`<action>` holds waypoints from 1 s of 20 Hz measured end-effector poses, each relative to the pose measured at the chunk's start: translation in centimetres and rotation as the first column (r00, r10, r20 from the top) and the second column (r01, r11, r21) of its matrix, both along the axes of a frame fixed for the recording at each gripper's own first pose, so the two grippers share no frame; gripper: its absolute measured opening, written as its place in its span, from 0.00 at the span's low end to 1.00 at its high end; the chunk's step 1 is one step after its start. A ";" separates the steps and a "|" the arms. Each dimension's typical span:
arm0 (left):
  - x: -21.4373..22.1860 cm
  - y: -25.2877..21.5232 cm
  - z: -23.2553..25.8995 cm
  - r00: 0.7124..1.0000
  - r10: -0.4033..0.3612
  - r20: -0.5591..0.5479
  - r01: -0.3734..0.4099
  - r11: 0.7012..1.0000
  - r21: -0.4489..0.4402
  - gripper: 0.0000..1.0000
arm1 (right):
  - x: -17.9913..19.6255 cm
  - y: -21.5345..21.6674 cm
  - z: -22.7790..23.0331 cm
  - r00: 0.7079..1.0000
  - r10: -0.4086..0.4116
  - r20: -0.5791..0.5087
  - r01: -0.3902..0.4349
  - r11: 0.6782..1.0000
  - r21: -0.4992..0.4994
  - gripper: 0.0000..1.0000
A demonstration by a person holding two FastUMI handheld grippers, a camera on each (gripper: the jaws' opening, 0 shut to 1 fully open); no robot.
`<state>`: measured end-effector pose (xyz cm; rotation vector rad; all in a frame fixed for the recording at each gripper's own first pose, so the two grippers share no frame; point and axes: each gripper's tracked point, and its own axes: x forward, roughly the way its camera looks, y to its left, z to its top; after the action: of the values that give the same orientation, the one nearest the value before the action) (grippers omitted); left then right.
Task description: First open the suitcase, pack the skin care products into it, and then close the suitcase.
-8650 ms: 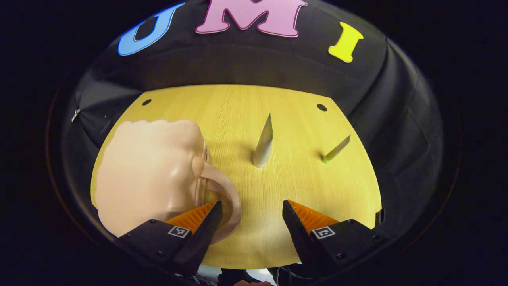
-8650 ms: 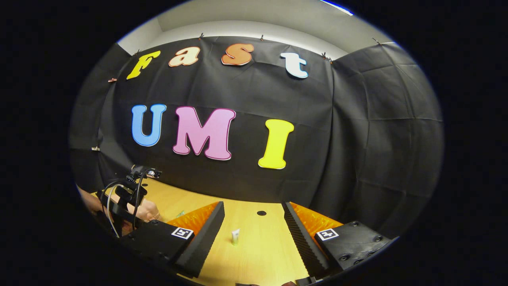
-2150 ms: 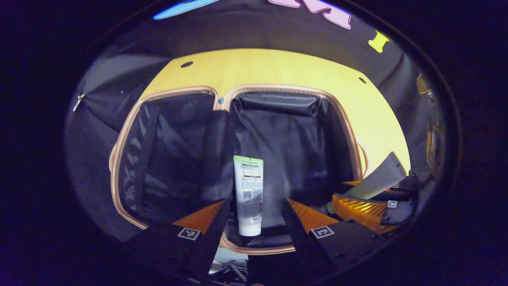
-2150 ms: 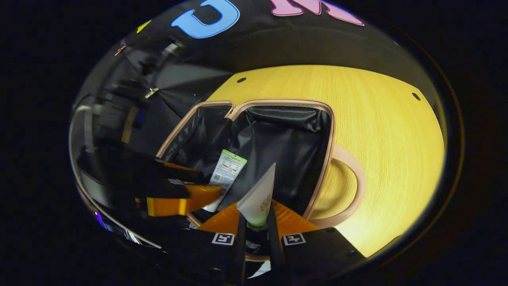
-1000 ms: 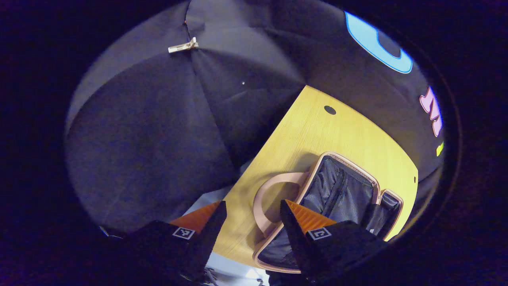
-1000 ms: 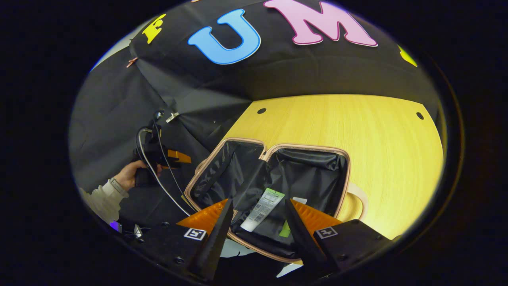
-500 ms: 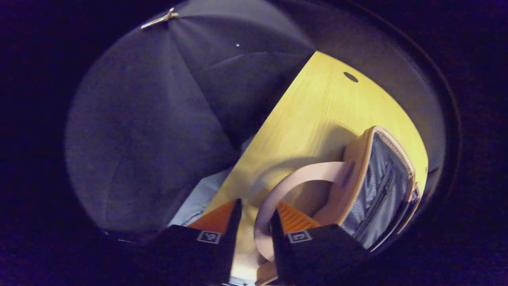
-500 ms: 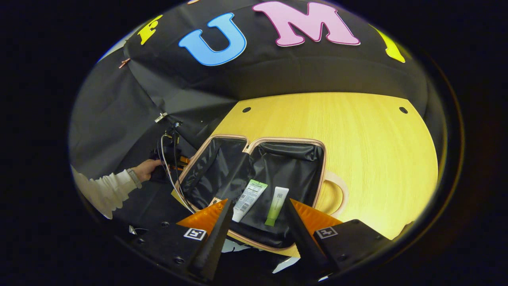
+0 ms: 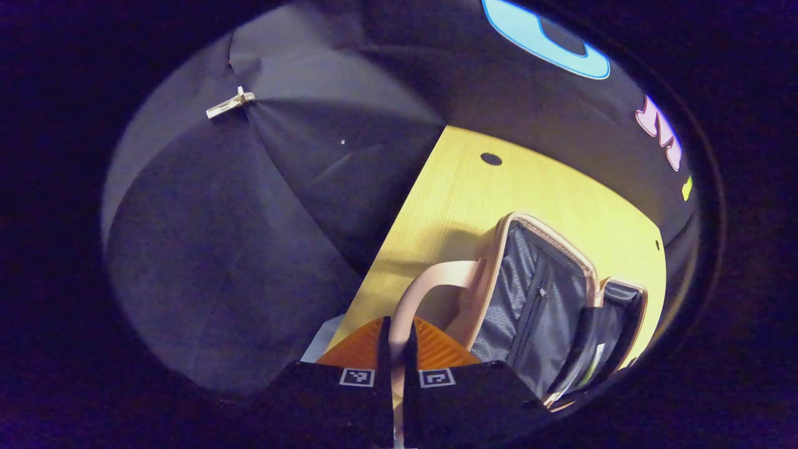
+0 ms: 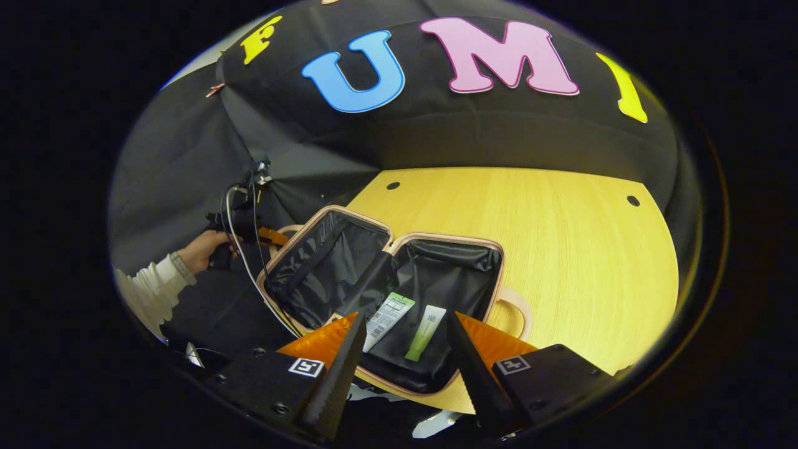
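Observation:
A pink suitcase (image 10: 312, 268) with black lining lies open on the wooden table (image 10: 561, 249). In its right half lie a white tube with a green end (image 10: 386, 313) and a green tube (image 10: 423, 327). My left gripper (image 9: 398, 337) is shut on the pink handle (image 9: 430, 280) of the suitcase's left half (image 9: 530, 293), which tilts up off the table. In the right gripper view that left gripper (image 10: 252, 234) sits at the case's left side, held by a hand (image 10: 199, 249). My right gripper (image 10: 405, 319) hangs open above the case's near edge, holding nothing.
The right half's own pink handle (image 10: 520, 312) rests flat on the table. Bare tabletop (image 9: 530, 187) stretches behind and to the right of the case. Black booth cloth (image 9: 249, 218) hangs close on the left. A cable (image 10: 249, 268) trails from the left gripper.
My left gripper has closed fully on the left handle and begun raising that half. My right gripper let go of the green tube into the case earlier and has drawn back, open.

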<state>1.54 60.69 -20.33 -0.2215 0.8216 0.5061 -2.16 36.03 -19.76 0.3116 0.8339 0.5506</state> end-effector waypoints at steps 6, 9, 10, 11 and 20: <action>1.3 -10.5 11.5 0.976 -0.117 0.183 0.107 0.992 0.064 0.14 | 0.1 -2.2 1.9 0.992 0.067 0.107 -0.068 0.998 0.005 0.84; 2.2 -19.0 15.4 0.943 -0.208 0.261 0.198 0.978 0.064 0.11 | 0.1 -5.3 3.0 0.987 0.050 0.155 -0.054 0.998 0.022 0.84; 2.3 -22.0 16.3 0.932 -0.240 0.270 0.227 0.971 0.080 0.11 | 0.0 -6.4 3.4 0.986 0.045 0.157 -0.050 0.998 0.028 0.84; 2.6 -25.3 16.8 0.919 -0.289 0.269 0.273 0.957 0.095 0.11 | -0.2 -7.7 3.7 0.986 0.042 0.160 -0.048 0.998 0.034 0.84; 8.5 -51.9 4.7 0.830 -0.535 0.156 0.548 0.835 -0.052 0.11 | -1.4 -20.5 3.4 0.984 -0.058 0.171 0.053 0.998 0.035 0.83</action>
<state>10.01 8.80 -15.67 -0.0976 0.7343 -0.0882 -3.51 15.48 -16.37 0.3099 0.6484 0.5308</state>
